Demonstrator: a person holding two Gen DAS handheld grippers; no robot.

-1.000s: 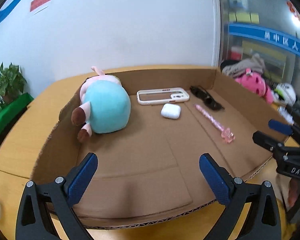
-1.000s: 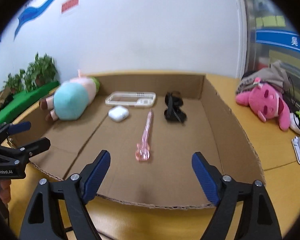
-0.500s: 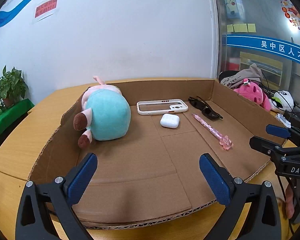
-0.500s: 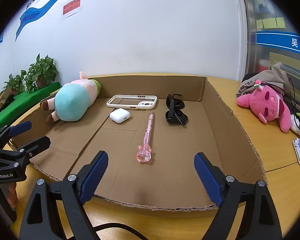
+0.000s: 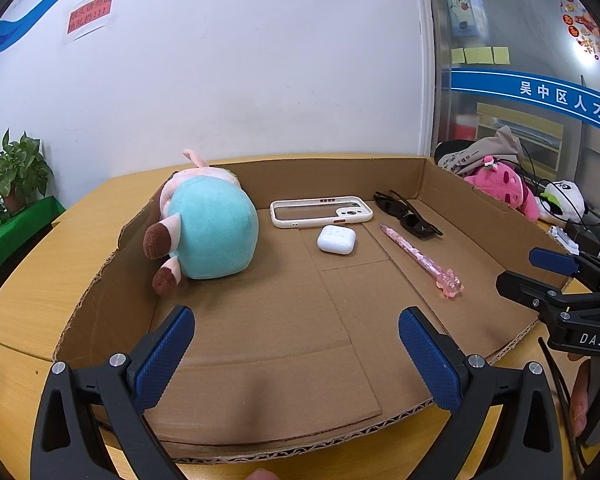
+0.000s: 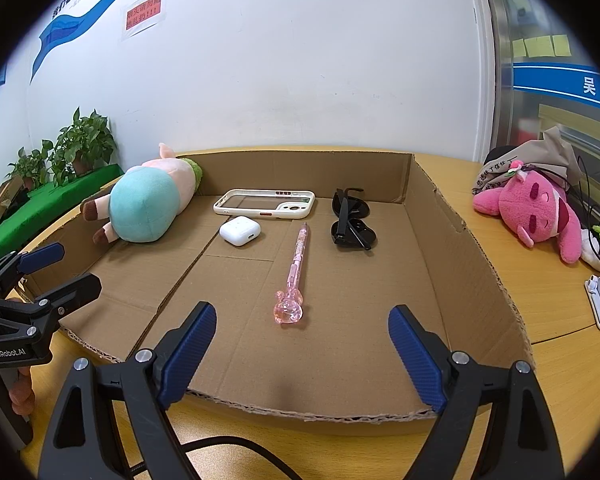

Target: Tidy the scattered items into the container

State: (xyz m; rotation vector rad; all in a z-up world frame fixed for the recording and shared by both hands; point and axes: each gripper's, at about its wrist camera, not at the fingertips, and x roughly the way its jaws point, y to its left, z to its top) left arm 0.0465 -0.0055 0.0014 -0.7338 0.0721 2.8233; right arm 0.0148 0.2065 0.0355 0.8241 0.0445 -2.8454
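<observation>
**Mia:** Let's go from left to right. First there is the teal plush pig (image 6: 146,204). It lies on its side by the left wall of the cardboard box (image 6: 466,248).

**Ben:** Next to it is the white phone case (image 6: 265,202). The little white earbud case (image 6: 240,231) sits just in front of that.

**Mia:** Then the pink pen (image 6: 294,276) in the middle, and the black sunglasses (image 6: 350,224) near the back on the right.

**Ben:** So five things are in the box already. What about the grabbers?

**Mia:** The left gripper (image 5: 296,354) is wide open and holds nothing. The right gripper (image 6: 302,354) is wide open and empty too. Both hang over the front edge of the box.

**Ben:** Then I think the tidying is almost done, or done.

**Mia:** Maybe. A pink plush toy (image 6: 534,208) lies on the table (image 6: 556,364) outside, on the right. I can't tell if it counts.

**Ben:** If it does, the right grabber should go there, close softly on its tummy, and lift it over the wall.
</observation>
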